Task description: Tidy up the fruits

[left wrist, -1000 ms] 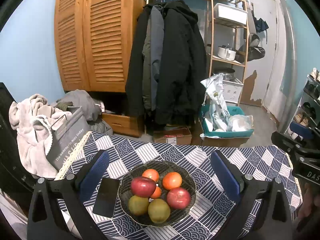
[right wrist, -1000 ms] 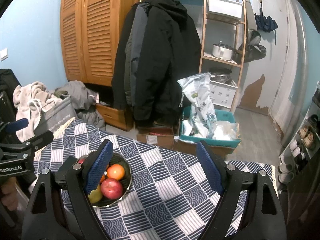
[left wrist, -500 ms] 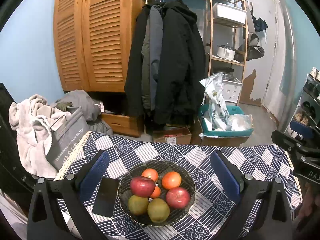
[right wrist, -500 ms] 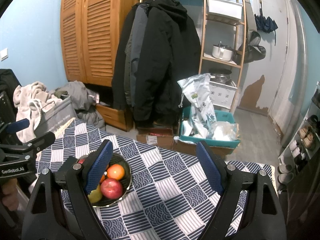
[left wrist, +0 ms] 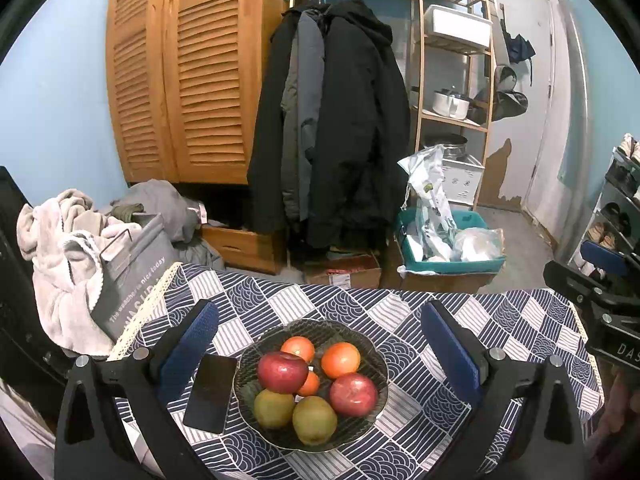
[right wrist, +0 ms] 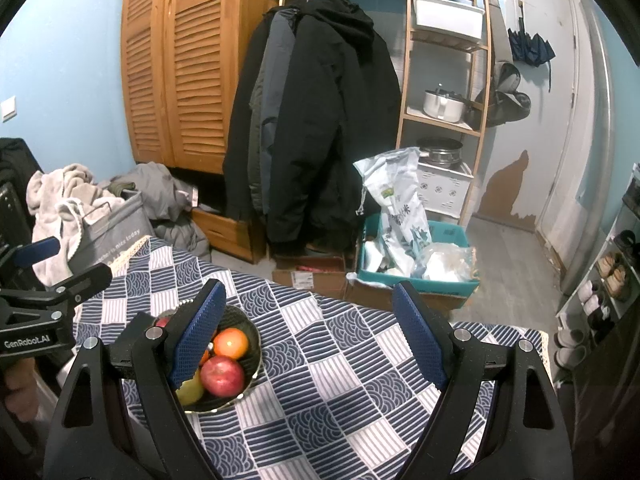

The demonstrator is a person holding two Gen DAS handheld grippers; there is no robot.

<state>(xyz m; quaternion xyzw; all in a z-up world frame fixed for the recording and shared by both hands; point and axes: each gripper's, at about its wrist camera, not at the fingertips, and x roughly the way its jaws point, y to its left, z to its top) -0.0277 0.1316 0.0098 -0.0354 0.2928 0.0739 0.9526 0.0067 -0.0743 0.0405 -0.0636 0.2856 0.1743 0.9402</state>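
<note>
Honestly, almost nothing has changed over the last second: both views line up with the earlier ones, give or take a tiny wobble of the cameras. The counter under the navy-and-white patterned cloth (left wrist: 500,320) carries the same things in the same spots, and the dark glass bowl (left wrist: 372,354) sits left of the middle with all the fruit piled in it. The left gripper (left wrist: 320,340) hovers above and in front of the bowl, jaws wide and holding nothing, and the right gripper (right wrist: 306,334) hangs off to the side over bare cloth, jaws also wide and empty. In the bowl there are two red apples (left wrist: 282,372), two yellow-green pears (left wrist: 314,420) at the near side, and three oranges (left wrist: 340,359) (one mostly buried in the middle). A black phone (left wrist: 211,388) lies flat just beside the bowl's left edge. For the task, my read is that this stillness fits two stories: either the fruit has been gathered into the bowl and things are wrapping up, or it's about to get sorted out of the bowl. No loose fruit is visible on the cloth either way.
</note>
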